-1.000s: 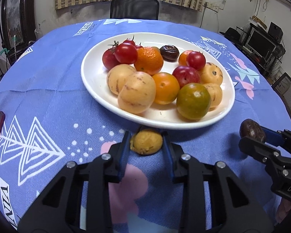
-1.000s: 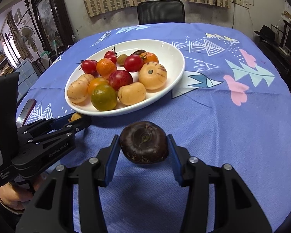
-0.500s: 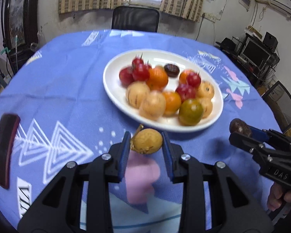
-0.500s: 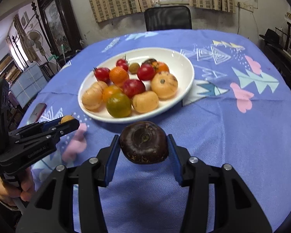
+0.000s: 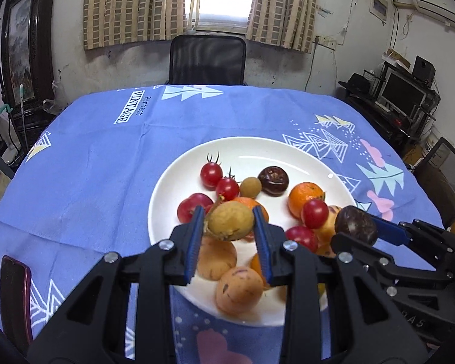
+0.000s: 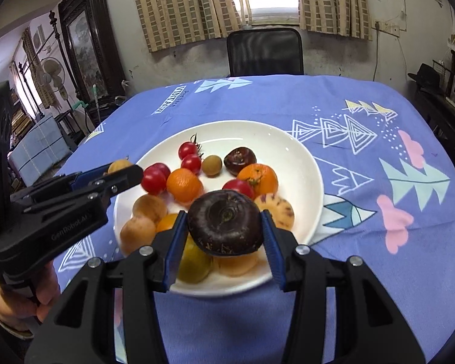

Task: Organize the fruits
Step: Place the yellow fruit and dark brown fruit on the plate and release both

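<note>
**Both grippers loaded over the plate**

Left gripper point(image 5: 229, 227) clamps a yellow fruit point(image 5: 230, 224) above the plate's point(image 5: 257, 145) near fruits; right gripper point(image 6: 224, 230) clamps a dark fruit point(image 6: 224, 223) over its near rim; far half bare; tablecloth point(image 5: 91, 166) open all round.

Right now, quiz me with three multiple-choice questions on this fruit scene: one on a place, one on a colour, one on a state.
1. Where is the phone?
A. on the plate
B. on the cloth, left of the plate
C. on the chair

2. What colour is the plate?
A. white
B. green
C. black

3. What is the right gripper doing?
A. hanging open
B. pressing the cloth
C. holding a dark fruit

Answers: B, it lies at the left table edge; A, its bare rim is white; C, both fingers clamp the fruit.
</note>
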`<state>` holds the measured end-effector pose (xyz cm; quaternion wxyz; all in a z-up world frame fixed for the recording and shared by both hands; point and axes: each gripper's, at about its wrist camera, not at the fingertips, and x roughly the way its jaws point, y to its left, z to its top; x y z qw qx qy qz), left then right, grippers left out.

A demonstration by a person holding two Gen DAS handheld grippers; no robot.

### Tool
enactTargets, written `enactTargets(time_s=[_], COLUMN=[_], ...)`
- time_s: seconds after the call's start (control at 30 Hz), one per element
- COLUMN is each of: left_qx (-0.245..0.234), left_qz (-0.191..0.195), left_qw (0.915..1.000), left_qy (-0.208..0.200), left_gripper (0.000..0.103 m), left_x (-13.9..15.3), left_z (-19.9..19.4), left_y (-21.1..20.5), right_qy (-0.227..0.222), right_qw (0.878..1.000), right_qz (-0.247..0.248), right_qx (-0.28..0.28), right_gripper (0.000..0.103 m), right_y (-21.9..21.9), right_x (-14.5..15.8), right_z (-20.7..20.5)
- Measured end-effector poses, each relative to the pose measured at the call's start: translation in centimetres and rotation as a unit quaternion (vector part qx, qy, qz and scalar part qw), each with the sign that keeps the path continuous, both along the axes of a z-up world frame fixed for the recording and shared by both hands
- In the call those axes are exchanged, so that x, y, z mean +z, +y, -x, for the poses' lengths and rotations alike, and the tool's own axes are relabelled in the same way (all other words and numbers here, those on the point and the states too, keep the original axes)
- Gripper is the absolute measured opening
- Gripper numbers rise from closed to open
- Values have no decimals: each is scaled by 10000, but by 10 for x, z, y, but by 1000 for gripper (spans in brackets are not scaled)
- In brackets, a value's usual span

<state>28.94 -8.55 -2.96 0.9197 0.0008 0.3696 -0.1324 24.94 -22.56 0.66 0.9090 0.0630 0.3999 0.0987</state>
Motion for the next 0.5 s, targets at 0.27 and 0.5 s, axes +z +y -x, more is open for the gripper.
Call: enactTargets(time_s=[0.27,0.5], left_qx=[13,351], left_qz=[-371,-489], left_qw=[9992,9973], left_qy=[-116,-416], left_gripper=[64,99], left_x=[-8,8], left_z=[-9,1], left_y=[-10,7], right_qy=[-102,-246], right_qw=[9996,9991], right_qz=[251,241], right_qx=[28,-255], right_gripper=[53,102], right_y=[8,-4], right_x=[-5,10], right_z=[-17,-8])
